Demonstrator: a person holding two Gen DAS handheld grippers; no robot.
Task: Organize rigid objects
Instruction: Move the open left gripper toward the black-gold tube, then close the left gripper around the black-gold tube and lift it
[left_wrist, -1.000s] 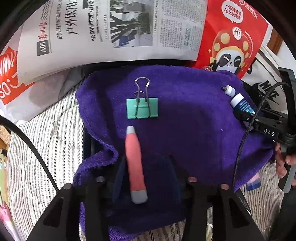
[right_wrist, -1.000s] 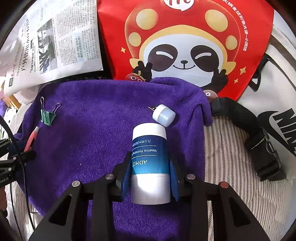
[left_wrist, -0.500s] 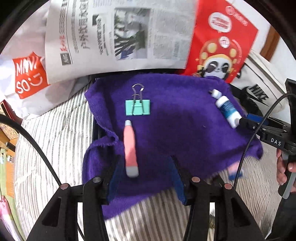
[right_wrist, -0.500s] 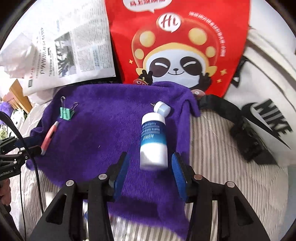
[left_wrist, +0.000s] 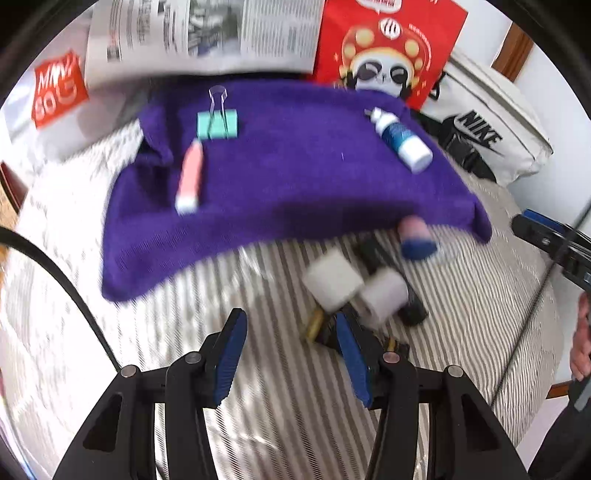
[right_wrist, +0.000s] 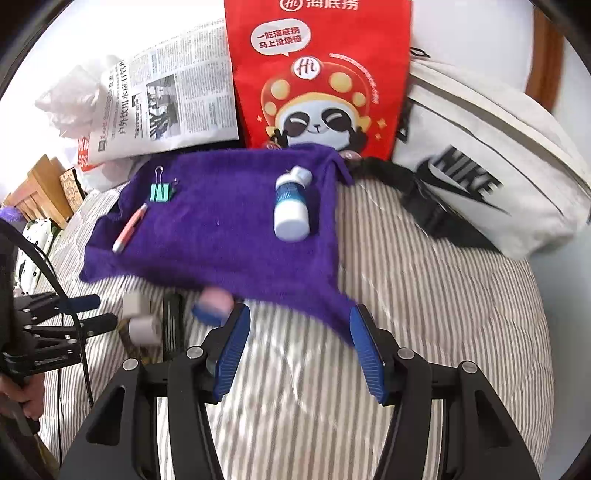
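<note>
Just then, both grippers hung over the striped bed cover with nothing in them. The left gripper had its blue pads apart, with only the stripes showing between them. The right gripper was spreading its jaws wider, and nothing sat between them either.

On the purple towel lay four things. The white bottle with the blue label lay on its side near the towel's right edge, and a small white cap touched its top end. The green clip and the pink pen-like thing lay close together near the left edge.

Below the towel, on the stripes, sat two white blocks, a black bar and a pink and blue thing, all blurry.

Behind the towel stood a red panda bag, a newspaper and a white sports bag.
</note>
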